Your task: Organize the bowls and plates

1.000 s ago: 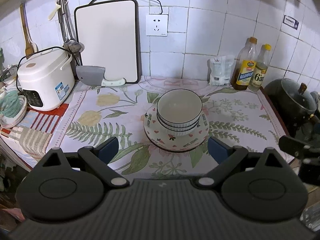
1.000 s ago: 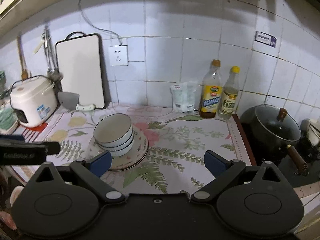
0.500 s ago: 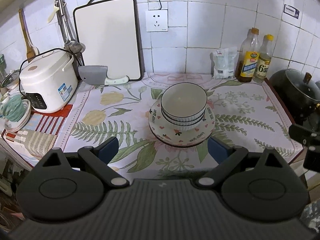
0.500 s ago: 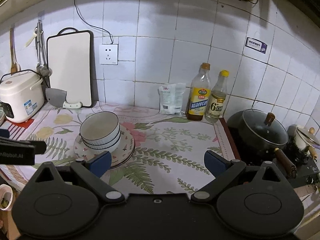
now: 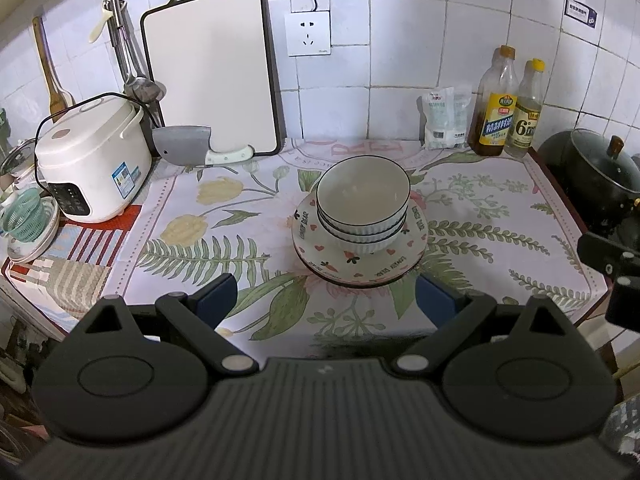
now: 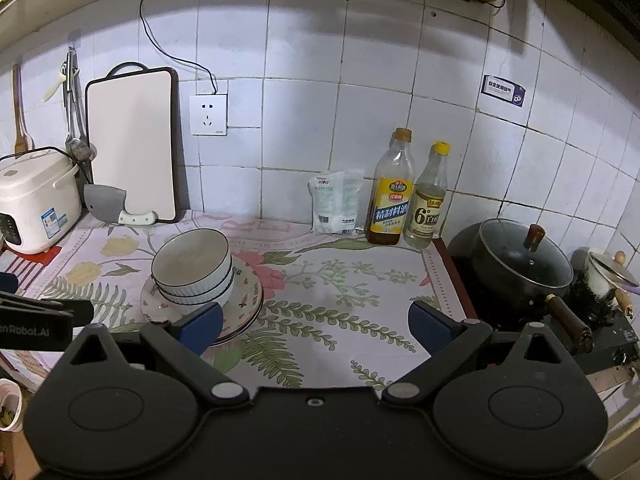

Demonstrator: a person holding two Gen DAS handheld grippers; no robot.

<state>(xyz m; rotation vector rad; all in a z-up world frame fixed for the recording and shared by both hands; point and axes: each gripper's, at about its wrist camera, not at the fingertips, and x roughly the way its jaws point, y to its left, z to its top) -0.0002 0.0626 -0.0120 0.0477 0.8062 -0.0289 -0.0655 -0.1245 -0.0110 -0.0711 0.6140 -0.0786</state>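
— So where are we w/ the dishes?

— Looks basically stacked. Three white ribbed ceramic bowls with thin dark rims point(image 5: 363, 200) sit nested one in another, on top of the round cream plates with small heart and carrot prints point(image 5: 360, 266). Whole pile is mid-counter on the floral-print cloth point(image 5: 240, 240), nearer the front edge than the tiled wall, well apart from the white rice cooker point(image 5: 90, 160) at the left end and the black lidded pot point(image 6: 520, 268) past the right edge.

— Grippers?

— Left gripper point(image 5: 326, 298): jaws spread wide, nothing between them, hanging just in front of the pile, not touching. Right gripper point(image 6: 314, 322): also spread wide, empty, off to the pile's right; its left finger point(image 6: 200, 326) overlaps the plate rim in view, contact can't be told.

— Anything left?

— Prob. not much. No loose plates or bowls elsewhere on the counter, as far as both views show. Stack sits a bit off-centre on the plates, so maybe a nudge; otherwise I'd judge it done or nrly done.
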